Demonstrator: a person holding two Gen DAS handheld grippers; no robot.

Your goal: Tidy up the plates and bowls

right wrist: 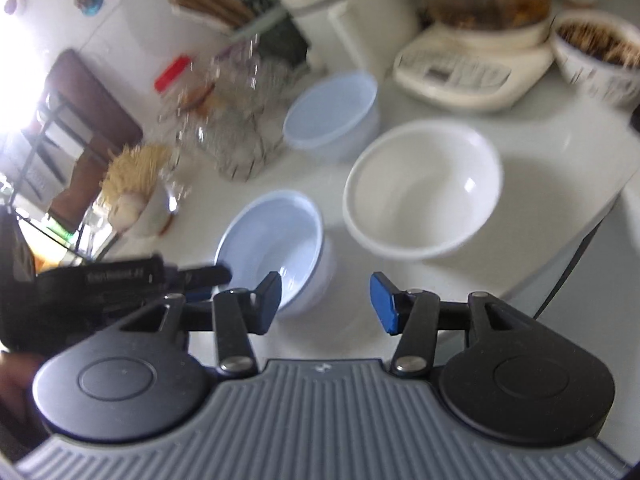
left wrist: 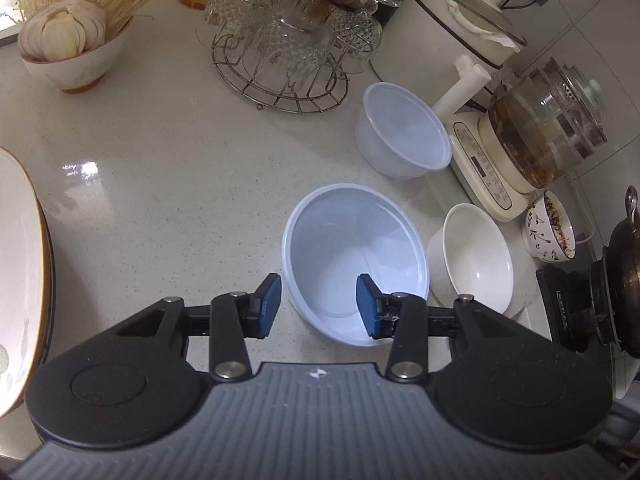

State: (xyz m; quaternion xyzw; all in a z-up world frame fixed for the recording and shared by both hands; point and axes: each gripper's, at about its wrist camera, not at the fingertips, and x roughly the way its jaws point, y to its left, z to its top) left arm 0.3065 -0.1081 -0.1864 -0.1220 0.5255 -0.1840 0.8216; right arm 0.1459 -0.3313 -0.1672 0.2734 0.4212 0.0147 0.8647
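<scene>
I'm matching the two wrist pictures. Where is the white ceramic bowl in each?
Left wrist: white ceramic bowl at right of centre, just right of the near plastic bowl.
Right wrist: at centre right, up and right of the near plastic bowl.
Shared landmark: cream appliance base behind it.

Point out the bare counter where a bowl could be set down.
Largest bare patch: the counter between the garlic bowl, wire glass rack and pale blue bowl. Crowded on the right, where the white bowl, plastic tub and kettle base cluster.
</scene>
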